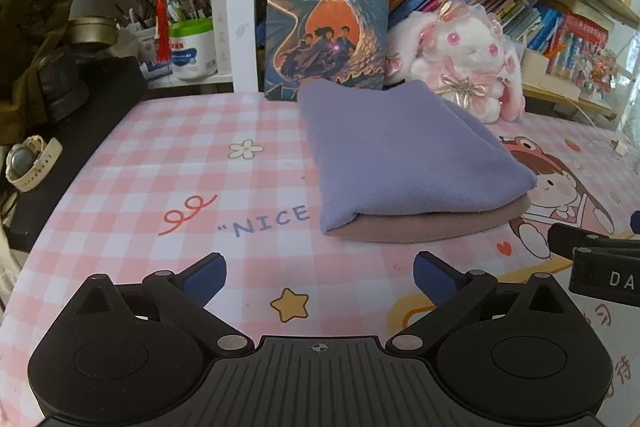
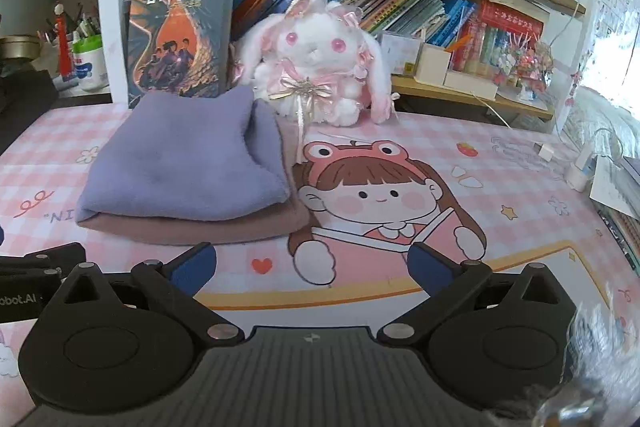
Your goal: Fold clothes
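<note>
In the left wrist view, the left gripper (image 1: pixel 319 277) hovered with its jaws spread wide and empty above the pink checked mat (image 1: pixel 168 163), while the folded purple garment (image 1: pixel 404 155) lay farther off and to the right, in front of an upright book (image 1: pixel 328 19) and a plush rabbit (image 1: pixel 468 63). In the right wrist view, the right gripper (image 2: pixel 312 267) was likewise wide apart and held nothing, with the garment (image 2: pixel 188 167) far left on the mat (image 2: pixel 500 155), just beside the rabbit (image 2: pixel 320 67).
</note>
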The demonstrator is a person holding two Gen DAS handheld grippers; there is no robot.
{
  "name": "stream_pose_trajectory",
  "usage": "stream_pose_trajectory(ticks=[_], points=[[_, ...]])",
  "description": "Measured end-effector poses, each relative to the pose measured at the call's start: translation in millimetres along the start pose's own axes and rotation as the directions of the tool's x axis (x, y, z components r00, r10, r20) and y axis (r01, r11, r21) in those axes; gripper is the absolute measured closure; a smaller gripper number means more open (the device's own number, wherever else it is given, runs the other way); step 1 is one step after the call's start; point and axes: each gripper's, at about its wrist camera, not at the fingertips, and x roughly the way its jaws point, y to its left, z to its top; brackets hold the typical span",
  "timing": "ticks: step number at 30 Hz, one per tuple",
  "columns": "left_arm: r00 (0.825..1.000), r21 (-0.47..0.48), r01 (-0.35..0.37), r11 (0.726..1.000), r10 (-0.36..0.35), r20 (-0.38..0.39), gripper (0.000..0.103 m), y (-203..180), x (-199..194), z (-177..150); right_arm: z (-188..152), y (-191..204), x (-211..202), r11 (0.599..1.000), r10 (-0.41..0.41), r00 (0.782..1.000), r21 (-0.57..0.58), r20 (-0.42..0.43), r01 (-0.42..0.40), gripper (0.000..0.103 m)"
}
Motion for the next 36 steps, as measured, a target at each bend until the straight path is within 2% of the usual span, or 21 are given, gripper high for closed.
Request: stream_pose_trajectory(ticks=[9,12,21,29,36], points=[[0.995,-0.039,-0.097,0.995,0.098,0.020,0.000,-26,-14,2,6,-32,13,0.996,0.089,0.995,0.028,-0.035,-0.088,0.000],[0.992,-0.057,-0.125,0.991,0.127,0.021,0.000,-40,-17,1,5,-43,15,0.990,0.141,0.990,0.007,-0.027,-0.141,0.000],[0.977,-0.066,-0.210,0.976,0.211,0.015,0.000,-70,-26,-2,-2,-75,28,0.975,0.223,0.974,0.011,-0.049,-0.222,0.000],[0.976,-0.081,-0.214,0.974,0.216,0.017,0.000,-83,-23,11,7,-90,31,0.971,0.239,0.970,0.003,-0.044,-0.239,0.000],[0.977,-0.050,-0.211,0.976,0.212,0.024,0.000,-85,-24,10,9,-93,34,0.971,0.241,0.970,0.017,-0.036,-0.240,0.000]])
